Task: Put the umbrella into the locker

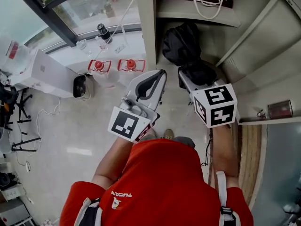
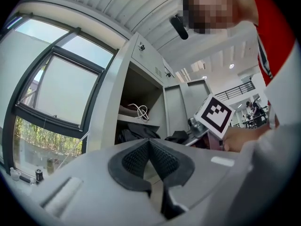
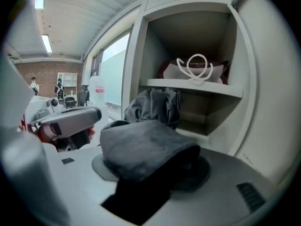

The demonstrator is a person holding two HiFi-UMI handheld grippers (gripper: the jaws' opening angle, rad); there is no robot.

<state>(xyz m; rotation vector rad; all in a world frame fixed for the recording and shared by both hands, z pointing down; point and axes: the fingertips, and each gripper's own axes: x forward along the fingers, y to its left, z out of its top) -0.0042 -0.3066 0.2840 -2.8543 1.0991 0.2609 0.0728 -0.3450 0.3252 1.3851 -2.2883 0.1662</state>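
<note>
You are pinching the umbrella in your right gripper's jaws facing the open locker; your left gripper's jaws are pressing together, empty.

Pinched at its near end in the right gripper: a folded umbrella, dark grey to black, its fabric loosely bunched. Far end up at the mouth of the locker, just below shelf level. Pale metal, door swung open, one shelf across the inside.
</note>
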